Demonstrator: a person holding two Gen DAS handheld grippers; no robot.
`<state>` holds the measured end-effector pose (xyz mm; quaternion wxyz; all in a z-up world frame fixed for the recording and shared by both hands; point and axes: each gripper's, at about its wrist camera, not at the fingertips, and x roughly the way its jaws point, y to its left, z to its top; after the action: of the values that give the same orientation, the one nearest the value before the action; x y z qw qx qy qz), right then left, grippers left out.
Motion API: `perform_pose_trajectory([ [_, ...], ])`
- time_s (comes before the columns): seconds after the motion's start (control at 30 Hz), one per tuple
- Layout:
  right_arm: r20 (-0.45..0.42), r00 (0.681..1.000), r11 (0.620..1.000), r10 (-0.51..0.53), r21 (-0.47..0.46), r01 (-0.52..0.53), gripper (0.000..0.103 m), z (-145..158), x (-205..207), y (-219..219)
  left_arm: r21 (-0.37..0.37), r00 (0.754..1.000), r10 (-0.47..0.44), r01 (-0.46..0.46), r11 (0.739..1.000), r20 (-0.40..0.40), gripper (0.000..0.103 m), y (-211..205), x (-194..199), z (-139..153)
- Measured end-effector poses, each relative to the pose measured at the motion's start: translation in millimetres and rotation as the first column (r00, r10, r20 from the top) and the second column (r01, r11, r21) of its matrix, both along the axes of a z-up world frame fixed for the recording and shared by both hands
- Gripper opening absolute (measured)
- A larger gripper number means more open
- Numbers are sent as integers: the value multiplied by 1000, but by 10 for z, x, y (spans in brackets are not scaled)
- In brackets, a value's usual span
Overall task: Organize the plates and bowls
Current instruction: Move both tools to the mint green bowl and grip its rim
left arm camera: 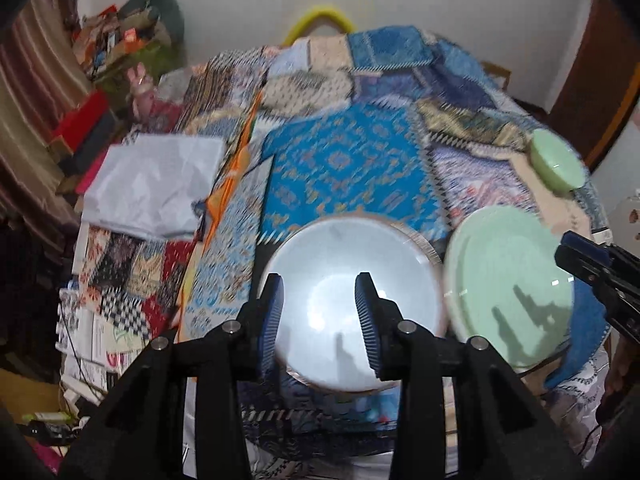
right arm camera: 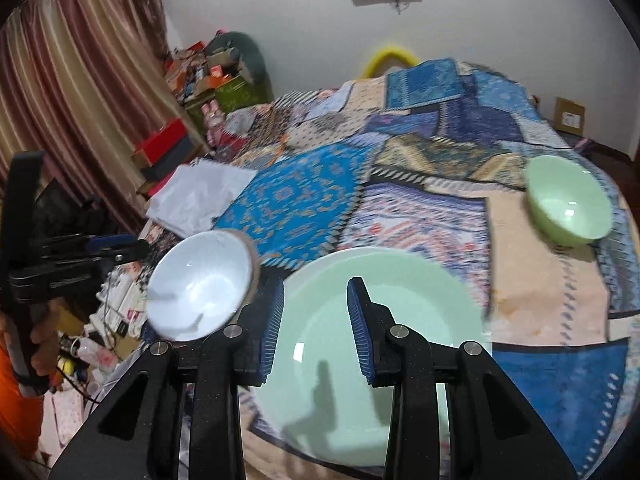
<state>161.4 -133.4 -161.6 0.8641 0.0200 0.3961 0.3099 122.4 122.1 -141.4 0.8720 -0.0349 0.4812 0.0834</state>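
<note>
Two grippers hover over a patchwork-covered bed [right arm camera: 540, 280]: left gripper [left arm camera: 320, 320] released above a white bowl [left arm camera: 352, 272]; right gripper [right arm camera: 316, 328] parted, empty, above a green plate [right arm camera: 400, 300].

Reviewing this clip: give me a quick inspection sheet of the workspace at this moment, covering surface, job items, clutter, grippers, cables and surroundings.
Surface: patchwork cloth, multicoloured, mostly blue.
Job's things: white bowl at the near left edge; green plate beside it, apart; green bowl further right, upright.
Clutter: folded white cloth on the left side of the surface.
Grippers: left gripper above the white bowl, jaws apart, nothing between them; right gripper above the green plate, jaws apart, holding nothing.
Cables: thin wires among the items below the left edge.
Surroundings: curtain, piled boxes, white wall.
</note>
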Motion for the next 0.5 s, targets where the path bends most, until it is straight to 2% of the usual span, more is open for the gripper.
perform_pose_trajectory([
  [0.07, 14, 1000, 1000, -27, 1, 27, 30, 49, 19, -134, -5, 999, -23, 23, 1000, 30, 44, -140, 19, 94],
  [0.27, 53, 992, 993, -117, 7, 116, 33, 199, 57, -585, -20, 992, -101, 103, 995, 79, 45, -557, 136, 297],
  [0.33, 60, 988, 990, -143, 7, 143, 34, 217, 74, -719, -6, 987, -130, 131, 991, 97, 49, -729, 193, 342],
  [0.5, 73, 976, 978, -207, -1, 208, 34, 245, 142, -1046, -11, 975, -195, 197, 980, 107, 49, -1079, 390, 371],
])
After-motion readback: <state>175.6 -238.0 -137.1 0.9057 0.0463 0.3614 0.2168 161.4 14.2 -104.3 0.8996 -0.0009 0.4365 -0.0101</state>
